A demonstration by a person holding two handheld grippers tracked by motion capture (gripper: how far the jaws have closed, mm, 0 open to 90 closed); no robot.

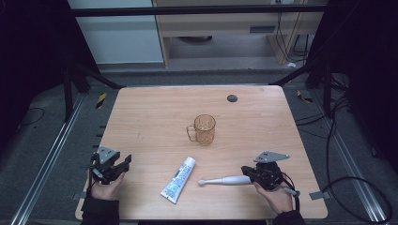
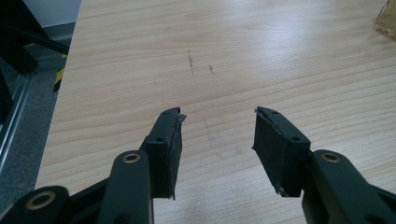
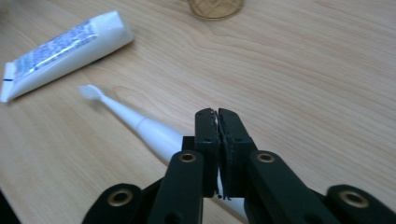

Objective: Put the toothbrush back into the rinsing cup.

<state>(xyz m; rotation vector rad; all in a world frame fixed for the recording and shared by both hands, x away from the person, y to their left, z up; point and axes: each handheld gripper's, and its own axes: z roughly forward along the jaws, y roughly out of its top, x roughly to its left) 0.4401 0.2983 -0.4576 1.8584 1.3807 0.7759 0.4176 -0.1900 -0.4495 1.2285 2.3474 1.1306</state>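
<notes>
A white electric toothbrush (image 1: 223, 180) lies on the wooden table (image 1: 155, 117), head pointing left. My right gripper (image 1: 246, 169) sits at its handle end. In the right gripper view the right gripper (image 3: 217, 112) has its jaws pressed together, and the toothbrush (image 3: 140, 123) handle runs in beneath them. I cannot tell whether the pads pinch it. A white toothpaste tube (image 1: 179, 178) lies left of the brush head. An amber glass mug (image 1: 204, 130) stands upright mid-table. My left gripper (image 1: 123, 164) hovers at the table's front left, and in its own view the left gripper (image 2: 217, 114) is open over bare wood.
A small dark round disc (image 1: 232, 98) is set in the table near its far edge. The toothpaste tube (image 3: 65, 44) and the mug's base (image 3: 215, 7) lie beyond the right jaws. Metal rails and cables run along both sides of the table.
</notes>
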